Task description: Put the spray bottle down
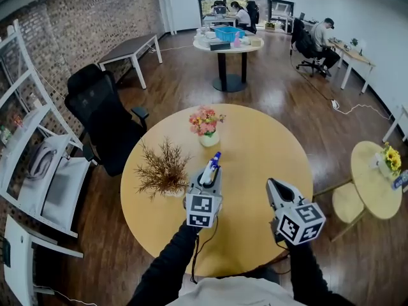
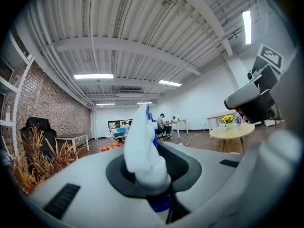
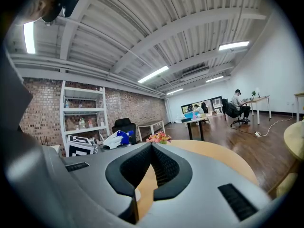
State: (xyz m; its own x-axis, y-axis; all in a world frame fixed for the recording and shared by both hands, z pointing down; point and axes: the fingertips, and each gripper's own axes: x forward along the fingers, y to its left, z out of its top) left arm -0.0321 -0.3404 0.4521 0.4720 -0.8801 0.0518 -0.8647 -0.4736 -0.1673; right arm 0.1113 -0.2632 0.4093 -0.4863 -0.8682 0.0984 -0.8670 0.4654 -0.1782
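Your left claw [image 1: 208,181] is clenched on the neck of the one spray bottle [image 1: 212,167], held level over the near half of the round surface [image 1: 268,139], a little in from its near edge. The bottle's white head and blue nozzle stick out ahead of the jaws, toward the far edge. Its body is hidden under the claw, so it cannot be told whether the base hangs clear of the wood or touches it. Judged from the head, the long axis runs up and down, with the nozzle aimed away from you. The way down is the relation that counts. Bare wood shows ahead of the claw and on its right. The dried plant [image 1: 163,171] stands just beside it toward the left edge, and the vase of flowers [image 1: 208,132] stands further on toward the middle. Your right claw [image 1: 278,192] hangs nearby toward the right edge, jaws apart with nothing between them; the left is the one that carries the load. The count: one spray bottle, two claws, one dried plant, one vase of flowers
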